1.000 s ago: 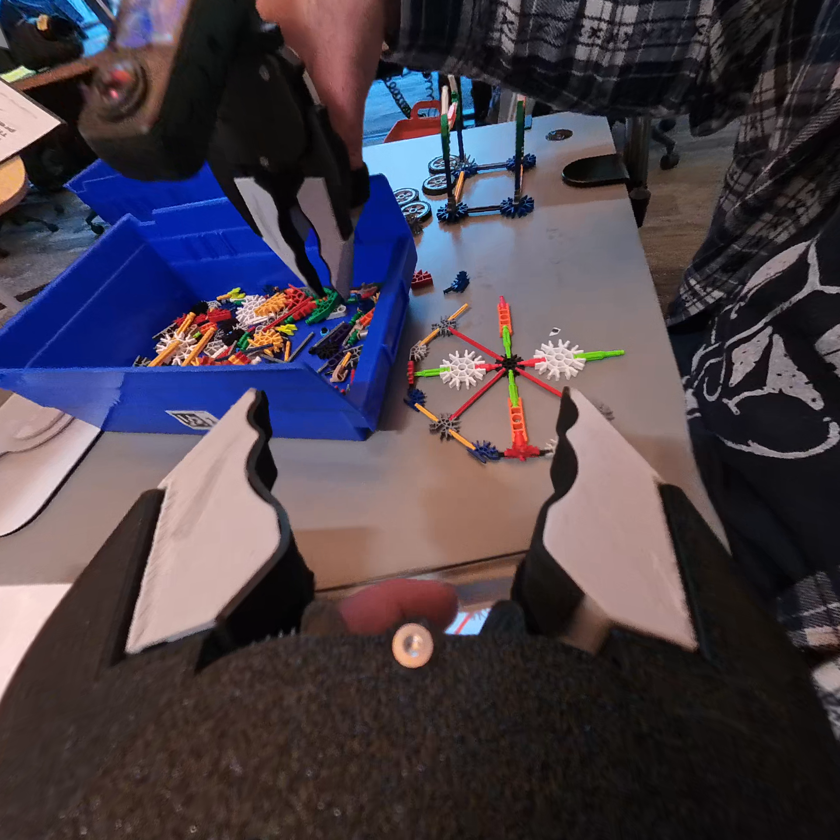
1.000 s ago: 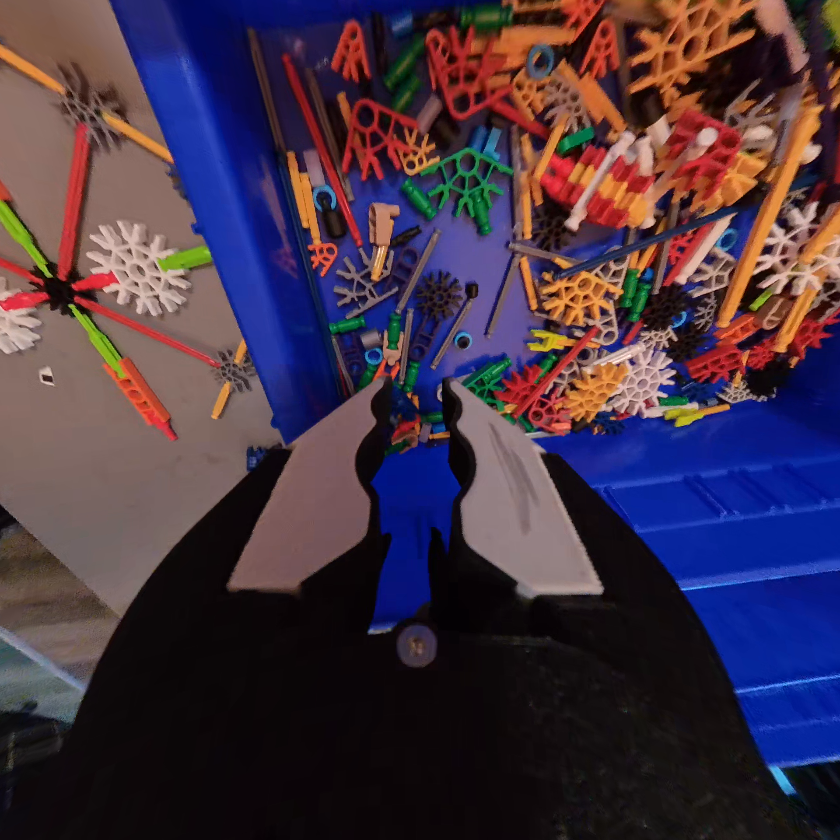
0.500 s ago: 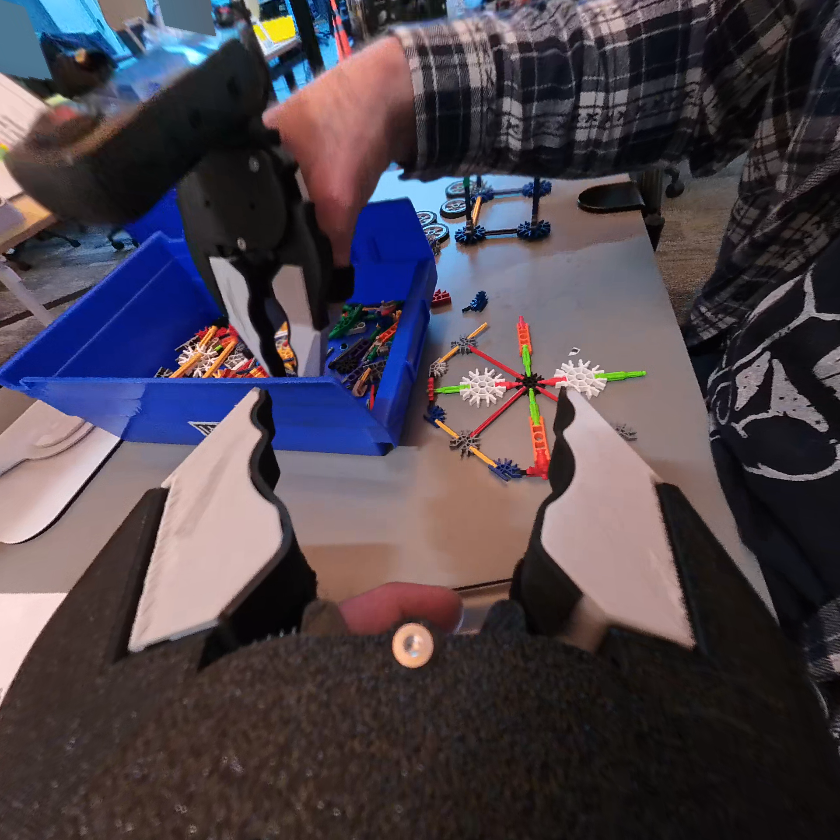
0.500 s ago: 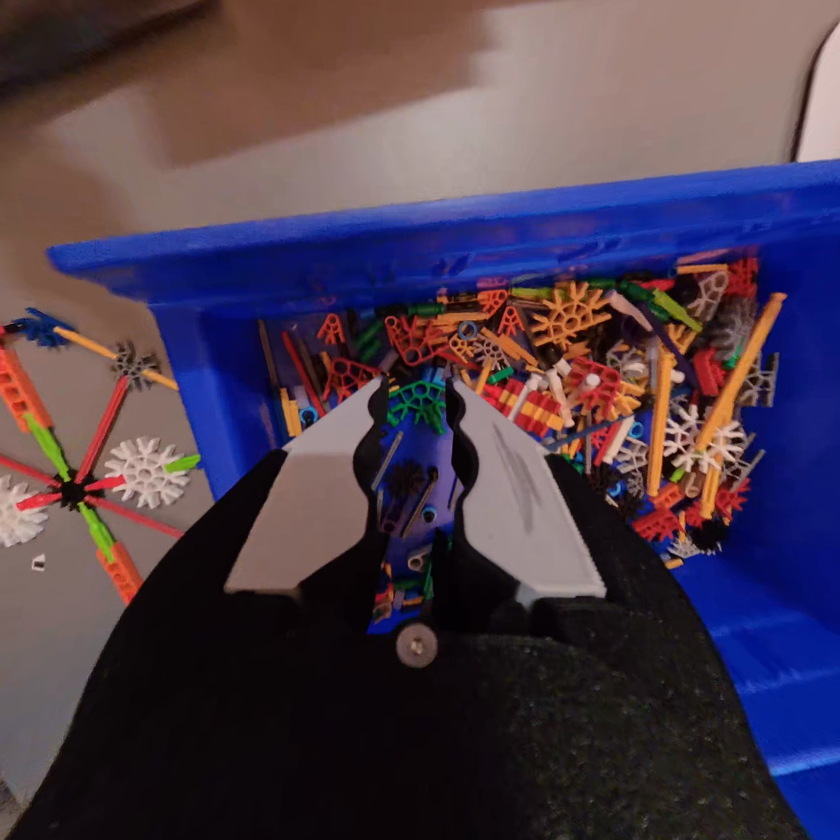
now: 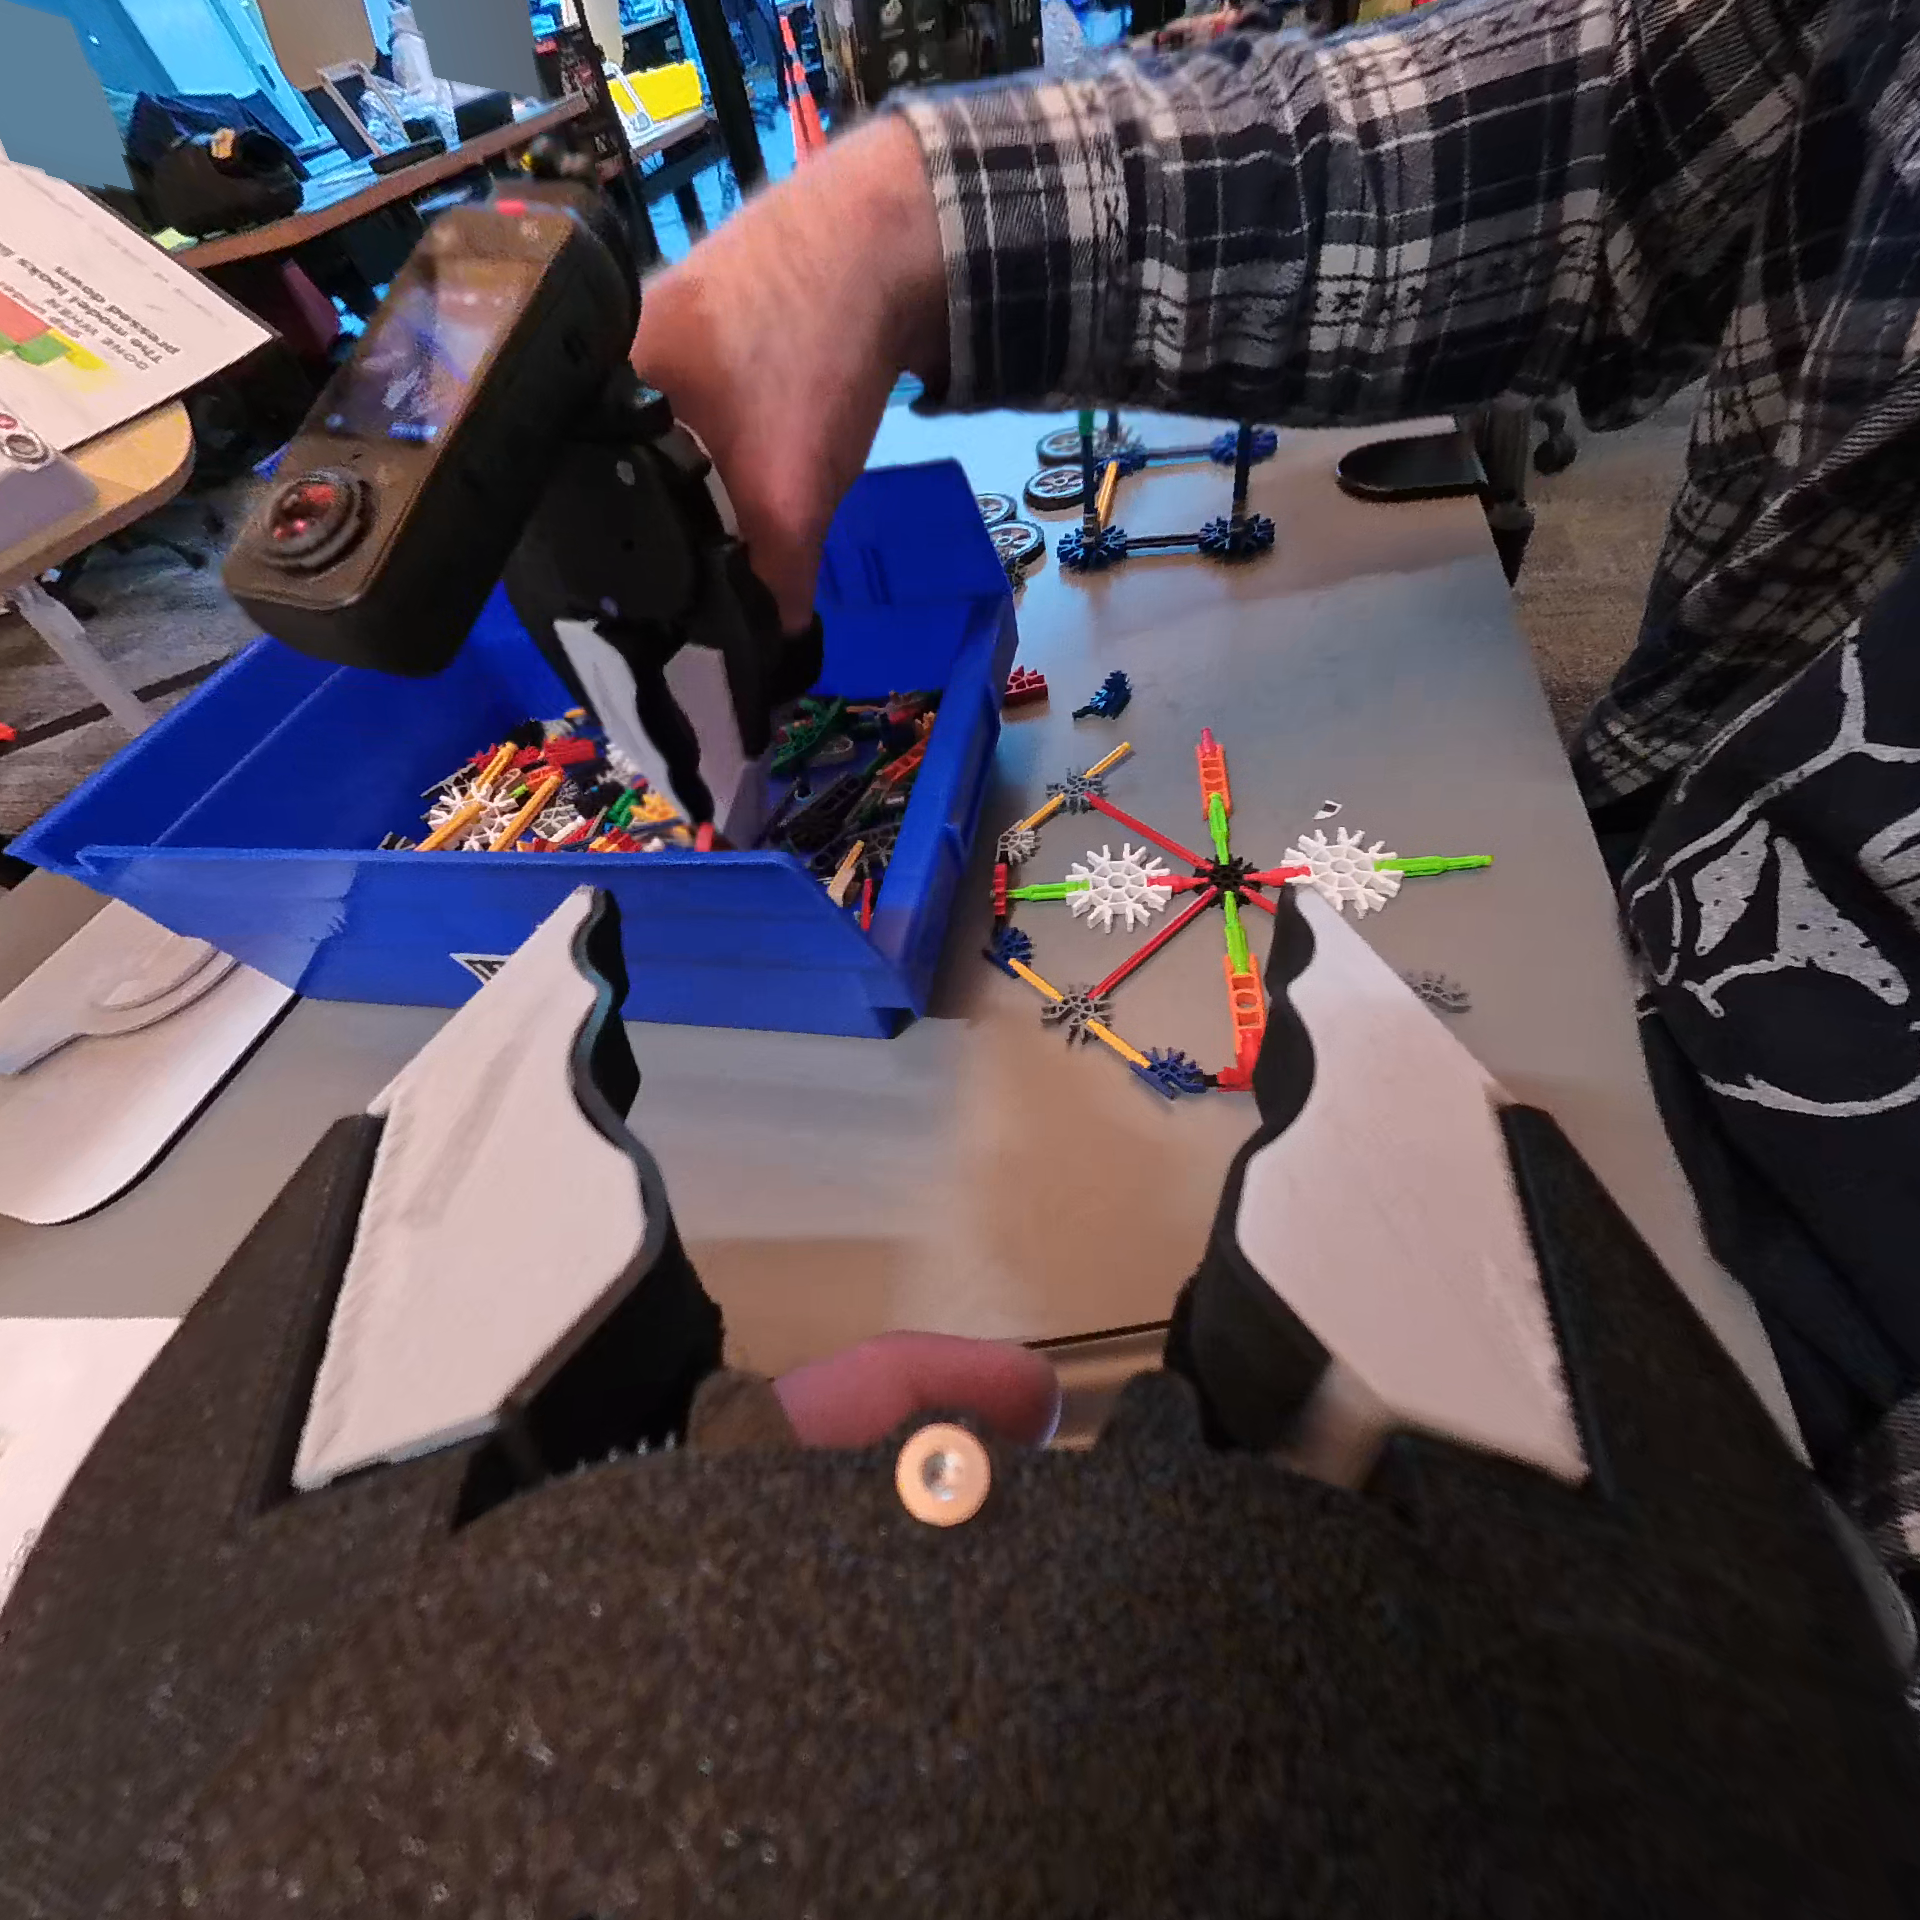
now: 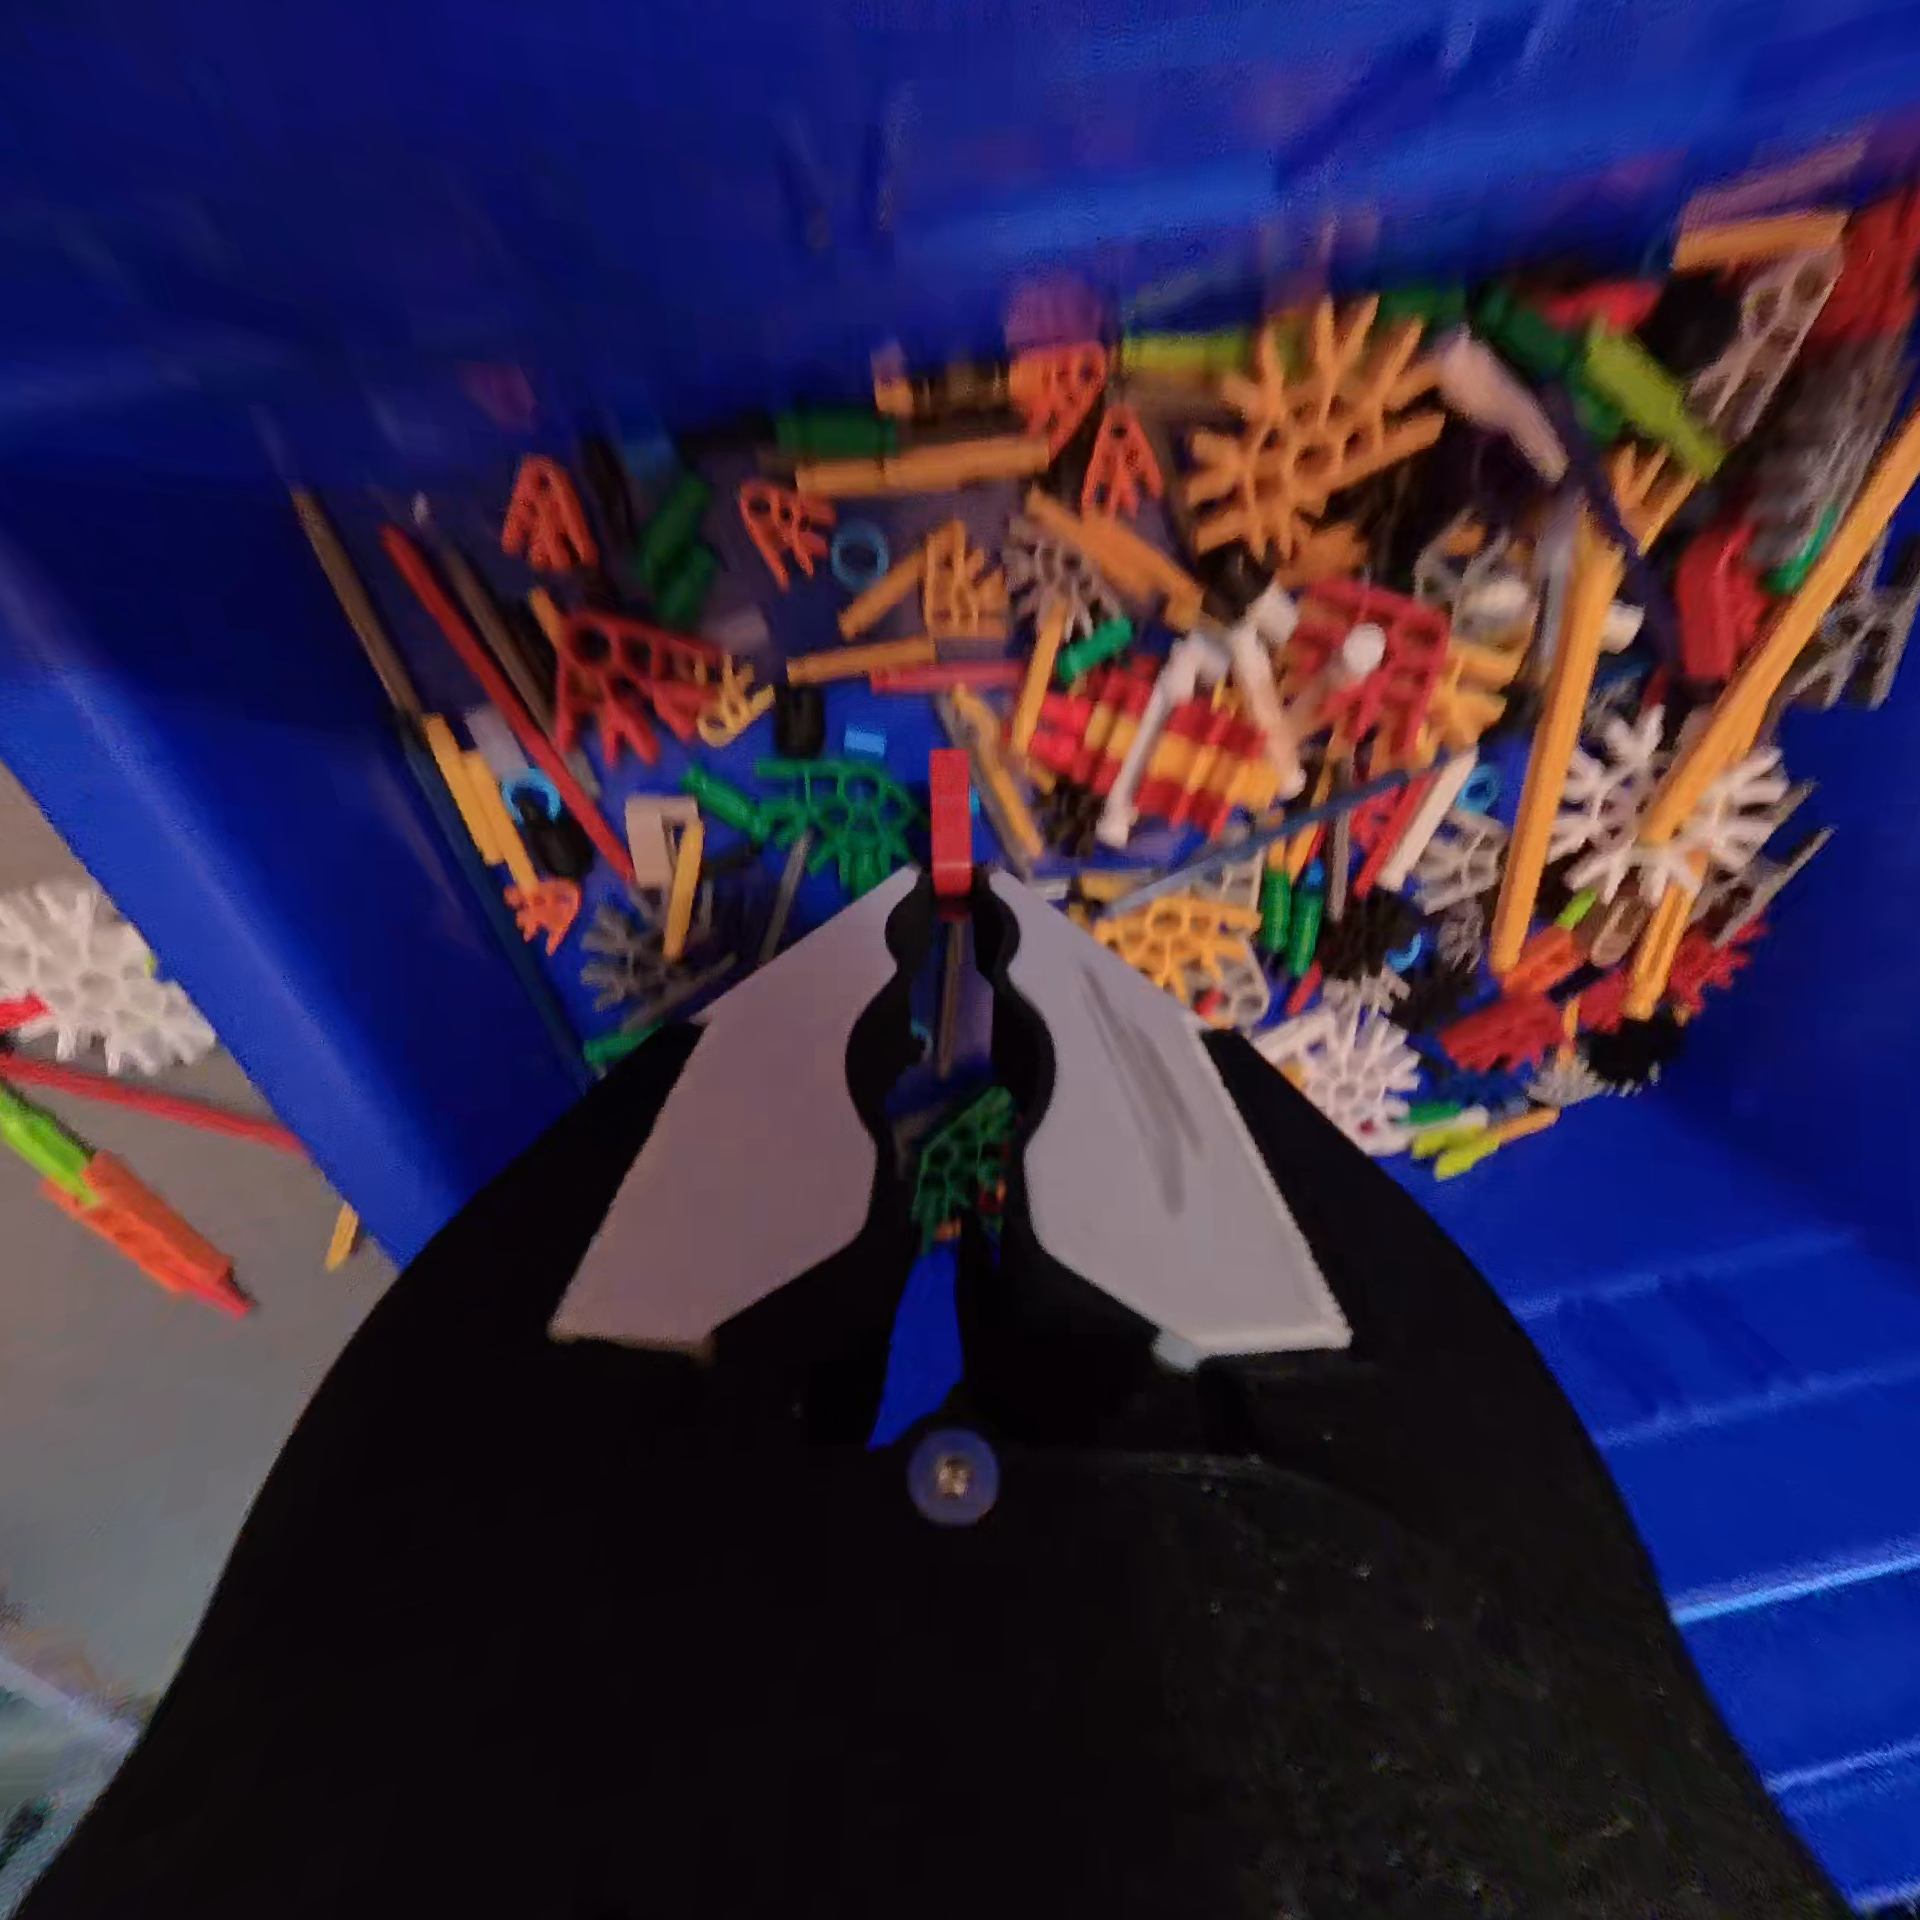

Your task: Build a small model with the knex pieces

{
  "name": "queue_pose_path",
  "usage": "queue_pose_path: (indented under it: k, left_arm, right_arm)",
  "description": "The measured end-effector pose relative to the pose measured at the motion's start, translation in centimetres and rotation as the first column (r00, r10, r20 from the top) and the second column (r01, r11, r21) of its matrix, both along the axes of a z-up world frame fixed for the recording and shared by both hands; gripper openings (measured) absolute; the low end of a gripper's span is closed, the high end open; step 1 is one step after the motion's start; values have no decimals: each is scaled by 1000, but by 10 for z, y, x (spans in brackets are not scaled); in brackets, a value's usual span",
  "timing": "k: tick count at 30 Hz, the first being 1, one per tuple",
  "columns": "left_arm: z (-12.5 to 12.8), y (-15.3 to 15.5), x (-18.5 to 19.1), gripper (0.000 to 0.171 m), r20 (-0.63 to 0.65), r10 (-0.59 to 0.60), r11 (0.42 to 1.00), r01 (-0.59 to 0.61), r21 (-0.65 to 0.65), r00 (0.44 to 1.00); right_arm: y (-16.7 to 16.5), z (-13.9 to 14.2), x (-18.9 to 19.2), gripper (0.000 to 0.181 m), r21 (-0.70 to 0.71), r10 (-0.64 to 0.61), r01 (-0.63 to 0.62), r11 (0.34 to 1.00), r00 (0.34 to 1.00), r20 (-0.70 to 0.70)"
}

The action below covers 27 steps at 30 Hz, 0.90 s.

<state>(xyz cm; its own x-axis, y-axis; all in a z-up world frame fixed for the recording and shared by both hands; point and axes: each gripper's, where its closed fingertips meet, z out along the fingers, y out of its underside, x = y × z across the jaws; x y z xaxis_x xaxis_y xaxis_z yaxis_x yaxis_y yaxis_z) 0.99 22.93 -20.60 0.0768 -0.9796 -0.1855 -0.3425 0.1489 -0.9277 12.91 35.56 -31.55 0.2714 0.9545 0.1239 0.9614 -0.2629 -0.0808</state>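
Note:
My right gripper [image 6: 951, 883] is down inside a blue bin [image 6: 312, 831] full of mixed coloured rods and connectors. Its jaws are shut on a red rod [image 6: 948, 821] whose end sticks out past the fingertips. In the left wrist view the right gripper [image 5: 707, 800] reaches into the bin [image 5: 623, 935], held by a hand in a plaid sleeve. My left gripper [image 5: 940, 914] is open and empty above the table's near edge. A flat spoked assembly [image 5: 1226, 878] with white snowflake connectors lies on the table right of the bin, just beyond my right finger.
An upright rod frame with wheels [image 5: 1164, 488] stands at the back. Loose red [image 5: 1023, 686] and blue [image 5: 1107, 696] pieces lie beside the bin. A white mat [image 5: 104, 1091] is on the left. The person's torso [image 5: 1787, 935] borders the table's right side. The tips of one gripper are about 20 centimeters away from the tips of the other.
My right gripper dropped into the bin and closed on the red rod; before, its jaws stood slightly apart and empty. My left gripper stayed open and barely shifted.

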Motion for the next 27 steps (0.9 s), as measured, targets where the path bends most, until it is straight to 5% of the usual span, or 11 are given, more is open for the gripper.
queue_pose_path:
  k: [3, 10, 21, 27]
  left_arm:
    - [-1, 0, 0, 120, 0, 0, 1000, 0, -4, 1000]
    - [-3, 2, 2, 120, -3, 3, 1000, -3, -8, 1000]
    - [-6, 4, 2, 120, -6, 10, 1000, -10, -10, 1000]
    - [-8, 4, 2, 120, -9, 11, 1000, -11, -8, 1000]
  right_arm:
    - [1, 9, 21, 25, 4, -25, 24, 1000, 998, 56]
    - [22, 37, 9, 26, 87, -71, 80, 993, 992, -104]
    - [71, 22, -21, 53, 170, -148, 186, 968, 966, -210]
    - [68, 4, -24, 41, 83, -156, 172, 982, 973, -168]
